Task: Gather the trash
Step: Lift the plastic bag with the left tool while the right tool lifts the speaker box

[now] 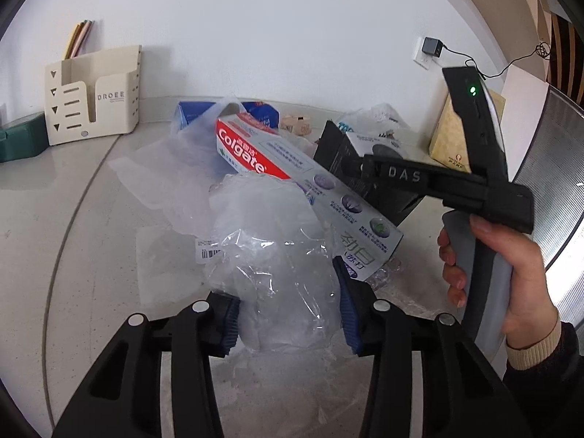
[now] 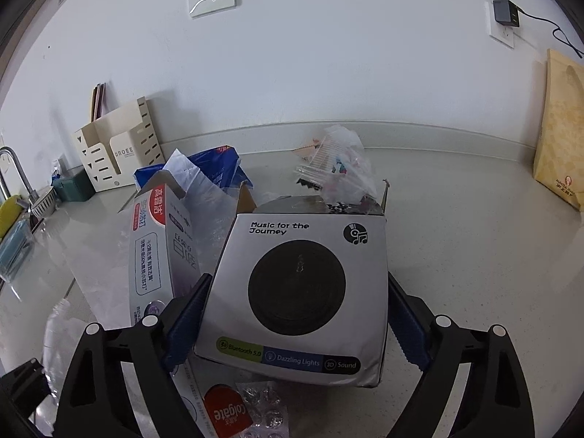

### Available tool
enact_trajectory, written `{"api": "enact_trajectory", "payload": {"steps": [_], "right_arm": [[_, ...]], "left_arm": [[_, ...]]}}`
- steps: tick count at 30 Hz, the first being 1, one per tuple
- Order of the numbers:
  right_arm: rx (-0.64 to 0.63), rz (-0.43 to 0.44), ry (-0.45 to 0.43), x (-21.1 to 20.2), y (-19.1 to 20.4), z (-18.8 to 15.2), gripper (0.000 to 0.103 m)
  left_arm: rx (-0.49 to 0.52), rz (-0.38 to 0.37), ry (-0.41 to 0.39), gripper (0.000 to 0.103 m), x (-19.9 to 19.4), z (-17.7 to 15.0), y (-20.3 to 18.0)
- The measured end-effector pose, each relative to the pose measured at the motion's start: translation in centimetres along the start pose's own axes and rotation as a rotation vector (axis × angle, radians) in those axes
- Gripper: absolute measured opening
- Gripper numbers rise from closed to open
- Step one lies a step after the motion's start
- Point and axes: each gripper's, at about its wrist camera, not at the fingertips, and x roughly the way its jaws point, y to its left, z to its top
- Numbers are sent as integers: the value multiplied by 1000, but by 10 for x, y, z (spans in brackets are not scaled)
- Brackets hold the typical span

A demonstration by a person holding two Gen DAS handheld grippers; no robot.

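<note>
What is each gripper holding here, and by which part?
Left gripper: crumpled clear plastic bag, pads on its two sides. Right gripper straddles the speaker box; left pad touches, right stands clear, so not gripped.

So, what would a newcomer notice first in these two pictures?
Probably the red-and-white Colgate toothpaste box, lying slanted across the pile of trash on the pale countertop. Just below it, the left gripper has a crumpled clear plastic bag between its blue pads. In the right wrist view, the Bluetooth speaker box sits between the right gripper fingers.
</note>
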Motion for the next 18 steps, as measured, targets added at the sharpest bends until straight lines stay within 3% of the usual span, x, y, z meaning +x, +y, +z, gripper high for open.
{"api": "enact_trajectory", "payload": {"steps": [5, 18], "right_arm": [[-36, -8, -27, -15, -1, -1, 89], [-37, 2, -138, -108, -19, -28, 88]], "left_arm": [[-3, 5, -28, 45, -19, 1, -3], [-2, 45, -90, 45, -98, -18, -32]]}}
